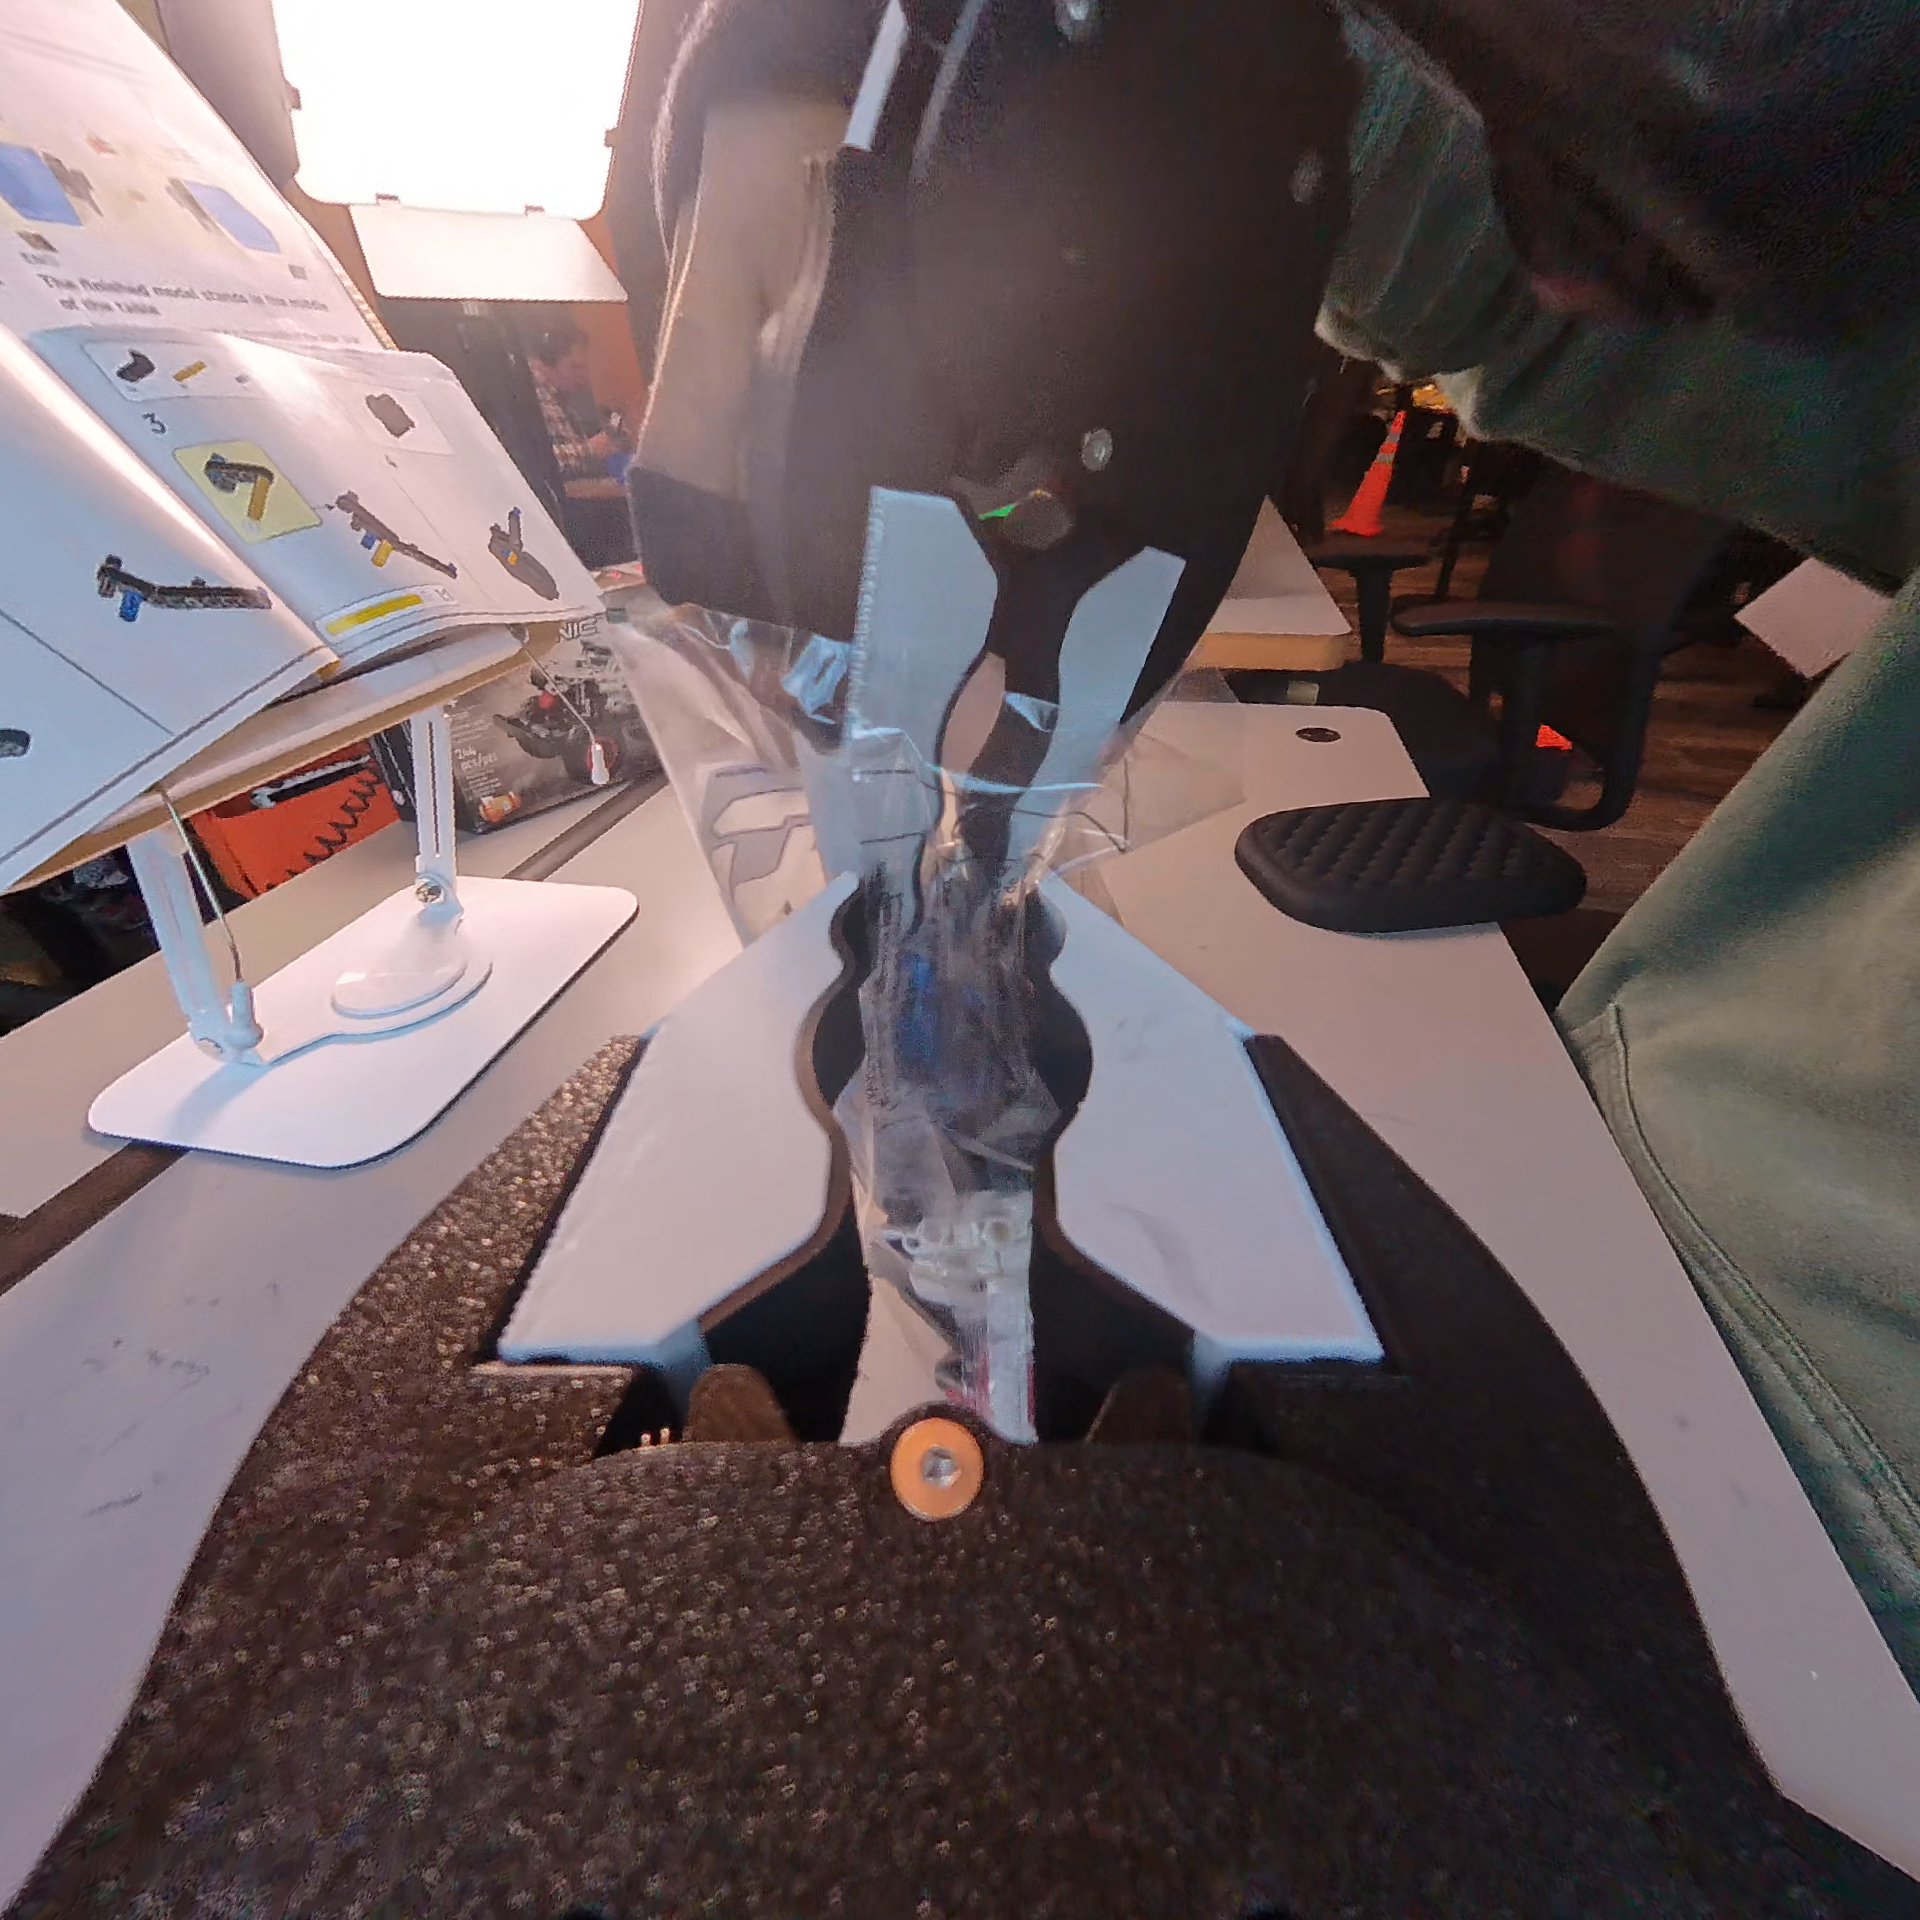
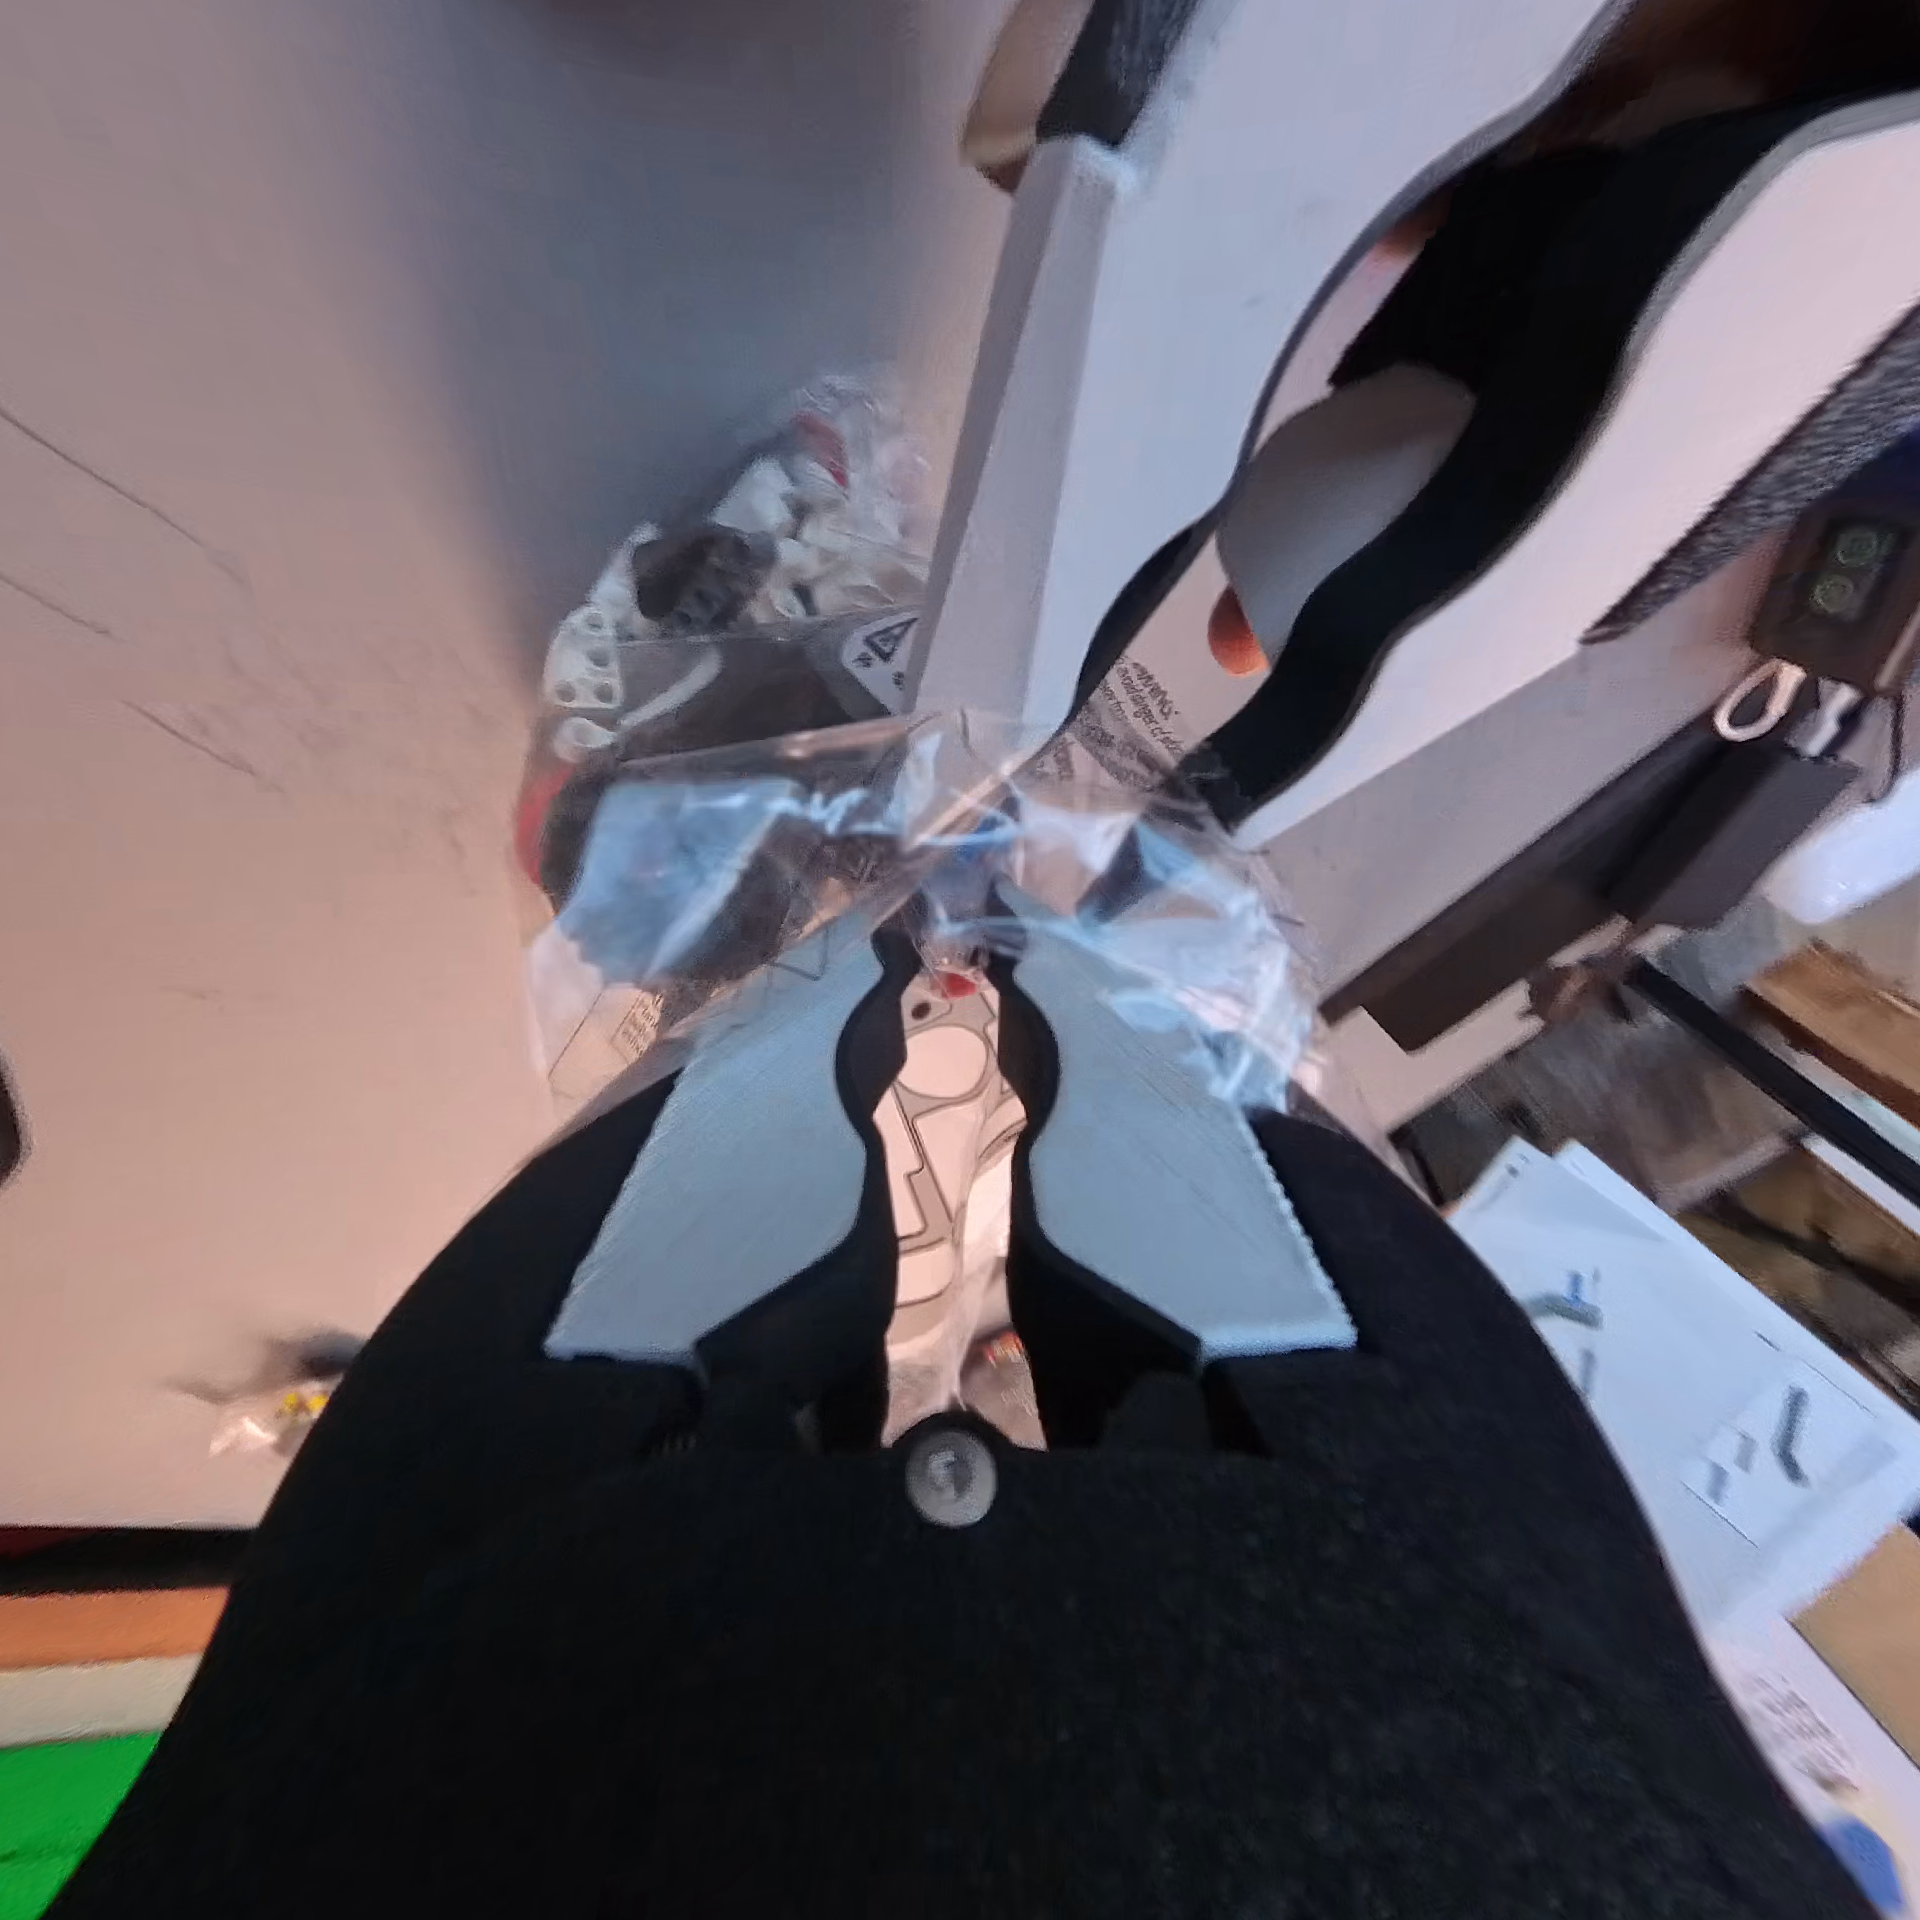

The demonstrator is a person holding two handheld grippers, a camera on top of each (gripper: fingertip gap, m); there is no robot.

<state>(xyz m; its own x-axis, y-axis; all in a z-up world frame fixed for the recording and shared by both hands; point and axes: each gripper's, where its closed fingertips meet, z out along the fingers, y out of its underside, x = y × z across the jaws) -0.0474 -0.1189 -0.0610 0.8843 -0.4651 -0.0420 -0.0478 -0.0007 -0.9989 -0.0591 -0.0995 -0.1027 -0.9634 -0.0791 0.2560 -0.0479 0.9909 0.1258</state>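
One clear plastic bag of small building pieces [image 1: 940, 1049] was held above the pale grey desk [image 1: 1382, 1091], pinched from two sides. In the left wrist view, the left gripper [image 1: 943, 914] was seen nearest, its two white fingers [image 1: 717, 1122] closed together on the bag, with blue, black and white pieces showing through the film between them. Just beyond, the right gripper [image 1: 1013, 790] came down from above, its two fingers clamped on the crumpled upper film of the same bag. In the right wrist view, the right gripper [image 2: 951, 940] was shown shut on that film, the left gripper [image 2: 1122, 717] gripping it from the far side, and the bulk of the bag [image 2: 727, 665] hung over the desk.

Toward the left edge of the desk, one white metal book stand [image 1: 343, 1060] was seen, carrying one open instruction booklet [image 1: 260, 488]. Behind it lay one dark printed box [image 1: 540, 727]. Off the desk's far right corner, one black padded chair armrest [image 1: 1403, 862] was visible, and farther off one orange traffic cone [image 1: 1377, 483].
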